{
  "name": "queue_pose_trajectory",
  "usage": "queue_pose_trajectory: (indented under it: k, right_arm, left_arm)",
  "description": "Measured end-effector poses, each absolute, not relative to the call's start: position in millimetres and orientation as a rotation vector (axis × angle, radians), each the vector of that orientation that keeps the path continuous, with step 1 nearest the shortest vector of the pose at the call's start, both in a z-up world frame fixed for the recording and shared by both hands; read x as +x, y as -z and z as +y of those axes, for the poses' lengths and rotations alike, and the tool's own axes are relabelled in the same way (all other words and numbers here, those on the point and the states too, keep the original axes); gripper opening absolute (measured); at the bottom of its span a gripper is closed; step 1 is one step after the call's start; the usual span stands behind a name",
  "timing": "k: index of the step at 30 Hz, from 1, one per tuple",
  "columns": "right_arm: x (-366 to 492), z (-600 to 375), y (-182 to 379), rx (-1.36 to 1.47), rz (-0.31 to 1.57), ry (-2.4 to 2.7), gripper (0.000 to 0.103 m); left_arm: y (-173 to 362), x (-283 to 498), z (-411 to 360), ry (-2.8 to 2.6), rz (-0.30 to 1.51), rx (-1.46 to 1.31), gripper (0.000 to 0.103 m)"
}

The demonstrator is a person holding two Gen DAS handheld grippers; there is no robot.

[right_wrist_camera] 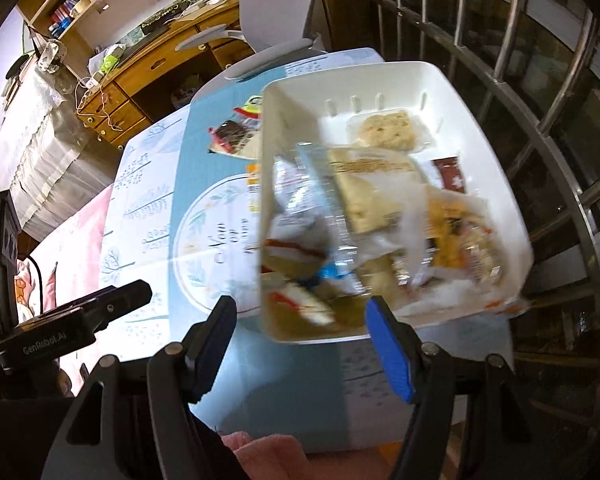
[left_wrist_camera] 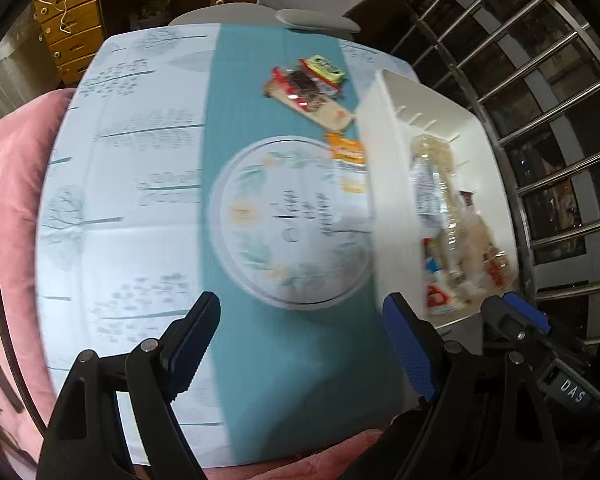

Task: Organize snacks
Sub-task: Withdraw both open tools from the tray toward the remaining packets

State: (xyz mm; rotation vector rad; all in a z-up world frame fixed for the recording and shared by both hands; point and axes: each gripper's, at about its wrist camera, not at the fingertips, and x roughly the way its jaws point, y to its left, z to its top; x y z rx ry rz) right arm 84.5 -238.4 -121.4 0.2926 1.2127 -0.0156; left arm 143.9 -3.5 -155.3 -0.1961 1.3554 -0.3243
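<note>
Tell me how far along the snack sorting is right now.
Mostly done: the white bin already holds many wrapped snacks. Nothing is in hand; the left gripper and right gripper both have open, empty jaws above the table. Left to do: a small pile of snacks and an orange packet lie outside the bin.

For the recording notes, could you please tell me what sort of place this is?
Most likely a room in a home: a wooden desk with drawers and bookshelves, a grey office chair, and a small table under a patterned cloth beside a barred window.
</note>
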Motion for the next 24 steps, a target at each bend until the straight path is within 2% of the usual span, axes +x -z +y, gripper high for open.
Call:
queue_pose_trajectory:
  k: [12, 24]
  right_arm:
    - [100.7, -168.9, 130.5, 0.438, 1.109, 0.212, 0.067]
    - [117.4, -136.6, 163.1, 0.5, 0.893, 0.454, 0.067]
  left_arm:
    - [150.2, 206.9, 67.4, 0.369, 1.388, -0.046, 0.082]
    - [142.3, 295.3, 47.0, 0.443, 1.338, 0.053, 0.083]
